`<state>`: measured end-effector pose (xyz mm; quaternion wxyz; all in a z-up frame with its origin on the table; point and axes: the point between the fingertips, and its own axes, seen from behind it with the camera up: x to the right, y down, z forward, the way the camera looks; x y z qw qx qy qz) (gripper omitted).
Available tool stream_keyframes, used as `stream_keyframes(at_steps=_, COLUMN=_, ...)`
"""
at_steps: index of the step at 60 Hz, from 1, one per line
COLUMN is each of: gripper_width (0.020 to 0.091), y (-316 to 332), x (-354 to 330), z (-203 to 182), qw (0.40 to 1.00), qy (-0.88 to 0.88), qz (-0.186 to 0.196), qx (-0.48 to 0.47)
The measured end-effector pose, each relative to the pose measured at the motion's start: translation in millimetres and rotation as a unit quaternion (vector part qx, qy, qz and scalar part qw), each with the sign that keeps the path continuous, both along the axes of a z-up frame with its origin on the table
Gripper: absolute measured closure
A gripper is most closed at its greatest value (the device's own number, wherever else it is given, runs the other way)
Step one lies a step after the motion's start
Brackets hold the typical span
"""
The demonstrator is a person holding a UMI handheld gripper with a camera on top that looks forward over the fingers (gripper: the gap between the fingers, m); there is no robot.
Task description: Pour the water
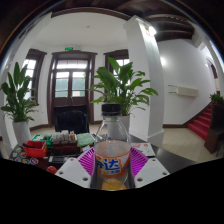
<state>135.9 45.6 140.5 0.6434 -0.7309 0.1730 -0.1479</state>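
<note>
Bottle of orange drink upright, pinched between claw pink pads, potted plant beyond

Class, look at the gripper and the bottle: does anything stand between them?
Nothing visible does. The bottle of orange drink already stands between the gripper's pink-padded fingers. Whether both fingers press on it cannot be told.
</note>
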Motion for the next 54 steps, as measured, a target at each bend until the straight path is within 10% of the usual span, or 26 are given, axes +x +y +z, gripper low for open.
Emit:
stream_keyframes(at_steps=23, gripper_width=0.0372, y=-9, x=-10, z=-13, qw=0.999, qy=0.007, qz=0.026, qx=-0.030)
stream_keyframes(at_steps=54, gripper_width=0.0365, y=-157, x=-95, z=-26, qw=0.991, qy=0.018, qz=0.107, qx=-0.081)
